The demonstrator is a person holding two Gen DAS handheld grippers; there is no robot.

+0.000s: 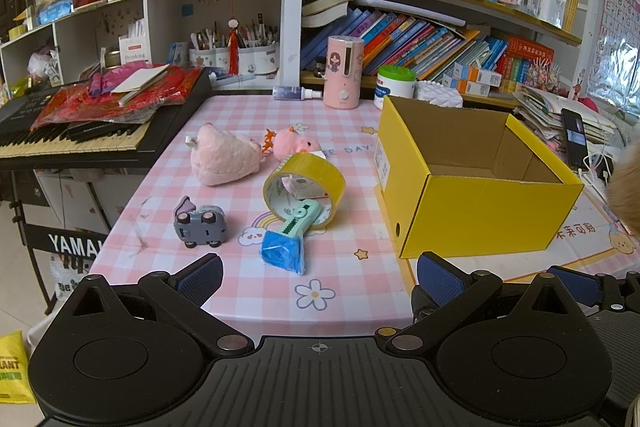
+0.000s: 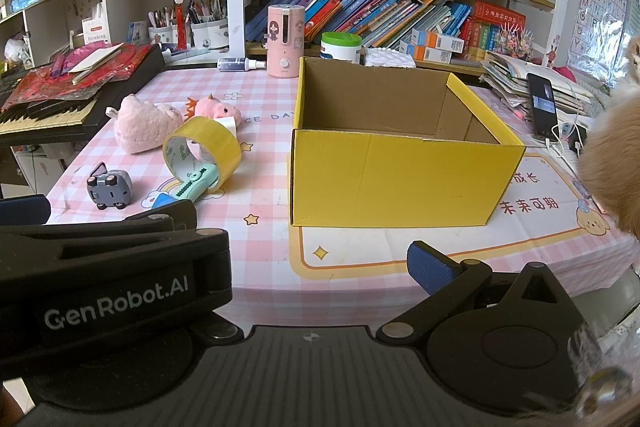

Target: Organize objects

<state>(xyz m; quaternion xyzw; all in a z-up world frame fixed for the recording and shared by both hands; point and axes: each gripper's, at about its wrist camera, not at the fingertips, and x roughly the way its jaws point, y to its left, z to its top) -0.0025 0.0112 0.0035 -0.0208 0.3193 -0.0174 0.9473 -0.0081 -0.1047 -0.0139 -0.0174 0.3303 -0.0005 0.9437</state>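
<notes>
An open yellow cardboard box (image 1: pixel 476 203) (image 2: pixel 396 183) stands empty on the pink checked tablecloth. Left of it lie a yellow tape roll (image 1: pixel 320 173) (image 2: pixel 212 143), a green correction-tape dispenser (image 1: pixel 298 223) (image 2: pixel 196 179) with a blue-wrapped item (image 1: pixel 280 253), a grey toy car (image 1: pixel 200 227) (image 2: pixel 109 189), a large pink plush (image 1: pixel 224 155) (image 2: pixel 140 125) and a small pink plush (image 1: pixel 296 143) (image 2: pixel 218 109). My left gripper (image 1: pixel 320 275) is open and empty, at the table's near edge. My right gripper (image 2: pixel 320 263) is open and empty, before the box; the left gripper's body hides its left finger.
A keyboard (image 1: pixel 72 135) piled with red fabric borders the table's left. A pink humidifier (image 1: pixel 343 71), white jar (image 1: pixel 394 85) and spray bottle (image 1: pixel 296 93) stand at the back. Stacked papers and a phone (image 1: pixel 574 139) lie right of the box. Bookshelves fill the background.
</notes>
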